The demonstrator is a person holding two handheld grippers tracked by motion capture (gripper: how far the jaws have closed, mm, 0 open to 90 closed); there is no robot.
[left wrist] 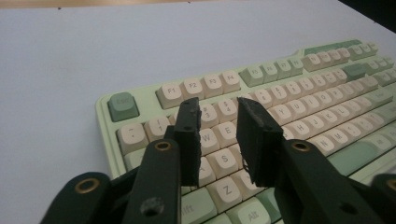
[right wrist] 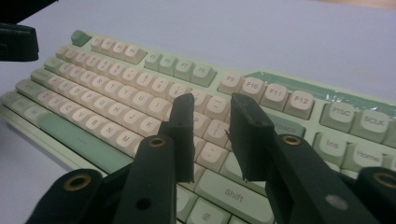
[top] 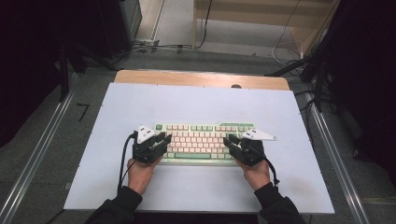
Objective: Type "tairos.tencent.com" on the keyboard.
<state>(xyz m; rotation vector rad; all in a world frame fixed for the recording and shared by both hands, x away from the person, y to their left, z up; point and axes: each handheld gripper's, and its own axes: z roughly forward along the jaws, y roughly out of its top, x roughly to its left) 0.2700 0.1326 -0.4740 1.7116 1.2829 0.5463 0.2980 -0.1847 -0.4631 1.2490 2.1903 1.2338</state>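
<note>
Two claws hover over the keyboard (top: 204, 142), one at each end. Your left claw (left wrist: 218, 122) stands narrowly parted above the W, E and S keys, gripping nothing. Your right claw (right wrist: 212, 122) shows the same narrow gap, empty, above the keys left of Shift. That green and cream keyboard lies flat at the middle of the white bench (top: 196, 105).

Keyboard (top: 201, 142) was pale green, keycaps cream and darker green. Both grippers, left (top: 164, 139) and right (top: 229, 141), were black, brass-ringed pivots. Table sheet (top: 201, 105) was pale lilac-white.
</note>
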